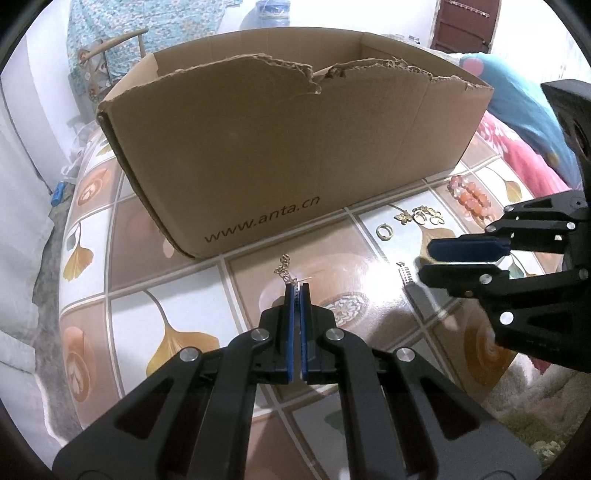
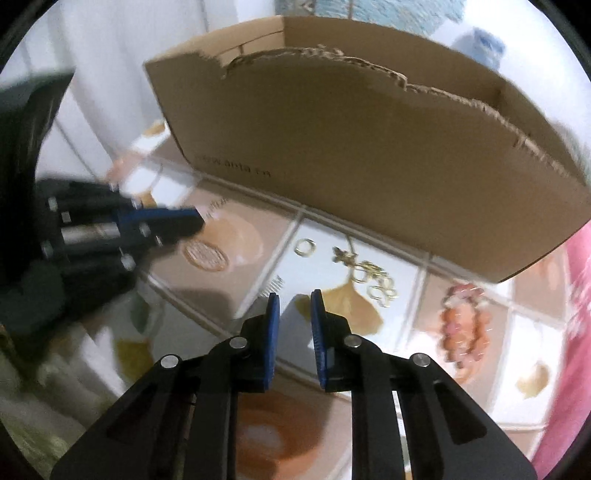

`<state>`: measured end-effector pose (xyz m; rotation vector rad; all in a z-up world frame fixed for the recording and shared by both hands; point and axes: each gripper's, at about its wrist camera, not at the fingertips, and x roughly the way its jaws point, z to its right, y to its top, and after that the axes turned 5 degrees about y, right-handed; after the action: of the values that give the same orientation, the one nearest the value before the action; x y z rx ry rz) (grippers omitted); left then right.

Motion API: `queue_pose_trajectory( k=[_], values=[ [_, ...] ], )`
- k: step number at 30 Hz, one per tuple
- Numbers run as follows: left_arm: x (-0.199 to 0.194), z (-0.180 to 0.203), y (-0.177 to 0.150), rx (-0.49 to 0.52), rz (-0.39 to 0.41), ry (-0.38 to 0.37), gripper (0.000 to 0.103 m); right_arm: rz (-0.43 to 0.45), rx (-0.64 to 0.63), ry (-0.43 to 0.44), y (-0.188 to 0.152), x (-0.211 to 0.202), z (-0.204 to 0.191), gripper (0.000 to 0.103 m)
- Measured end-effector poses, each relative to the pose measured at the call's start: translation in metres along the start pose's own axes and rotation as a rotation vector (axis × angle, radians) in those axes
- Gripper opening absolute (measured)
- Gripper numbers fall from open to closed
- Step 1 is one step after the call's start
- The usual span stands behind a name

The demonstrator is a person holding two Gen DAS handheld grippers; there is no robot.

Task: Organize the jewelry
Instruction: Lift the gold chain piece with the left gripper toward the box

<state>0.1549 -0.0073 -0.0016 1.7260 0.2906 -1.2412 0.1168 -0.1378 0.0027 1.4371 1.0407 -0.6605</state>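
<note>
A torn cardboard box point(image 1: 280, 147) stands on the tiled table point(image 1: 184, 266); it also fills the right wrist view point(image 2: 369, 155). My left gripper point(image 1: 294, 286) is shut on a thin gold chain point(image 1: 283, 268) that hangs from its tips in front of the box. My right gripper point(image 2: 294, 295) is open and empty above the table; it shows at the right of the left wrist view point(image 1: 424, 260). A gold ring point(image 2: 305, 246), a cluster of gold pieces point(image 2: 373, 278) and an orange bead bracelet point(image 2: 463, 325) lie ahead of it. A small comb-like clip point(image 1: 405, 275) lies by its tips.
The left gripper shows at the left of the right wrist view point(image 2: 195, 218). Pink and blue bedding point(image 1: 517, 122) lies right of the table. A blue water jug point(image 1: 271, 13) and a wooden chair point(image 1: 110, 48) stand behind the box.
</note>
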Motion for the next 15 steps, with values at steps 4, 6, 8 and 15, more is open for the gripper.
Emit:
queue_pose_trajectory(
  k=[4,6,8,15],
  values=[
    [0.000,0.001,0.000,-0.007,0.000,0.001,0.002,0.011,-0.032,-0.034,0.006,0.014,-0.012,0.017],
    [0.000,0.001,0.001,-0.005,-0.001,0.001,0.002,0.012,-0.069,-0.053,0.005,0.014,-0.015,0.017],
    [0.000,0.002,0.001,-0.003,-0.002,0.000,0.002,0.002,-0.101,-0.064,0.001,0.012,-0.016,0.017],
    [0.001,0.000,0.001,-0.005,0.000,-0.005,0.002,-0.004,-0.067,-0.049,0.006,0.008,-0.001,0.017]
  ],
)
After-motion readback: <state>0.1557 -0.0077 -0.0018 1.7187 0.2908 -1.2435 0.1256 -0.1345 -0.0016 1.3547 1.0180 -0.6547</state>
